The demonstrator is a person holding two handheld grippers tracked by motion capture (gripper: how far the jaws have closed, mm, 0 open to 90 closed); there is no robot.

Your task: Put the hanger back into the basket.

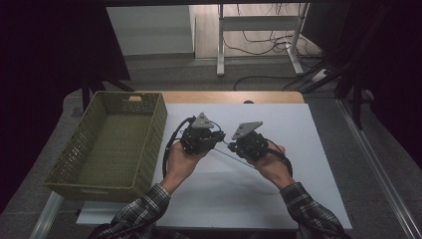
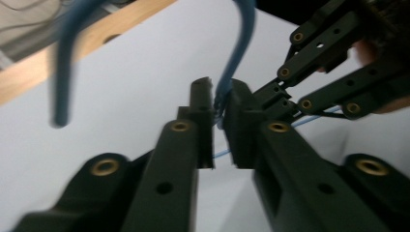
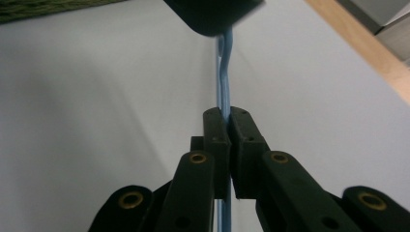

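A thin blue cable runs between two black grippers held above the white board. My left gripper pinches the cable at its jaw tips; from there it loops up and over to a free end. My right gripper is shut on the same cable a short way along, and the cable runs on between its jaws toward the camera. The two grippers point at each other, tips nearly touching. A hand holds each one.
A green woven basket with nothing in it stands on the left, beside the board. The wooden table edge runs along the back. Beyond it are a desk frame and floor cables.
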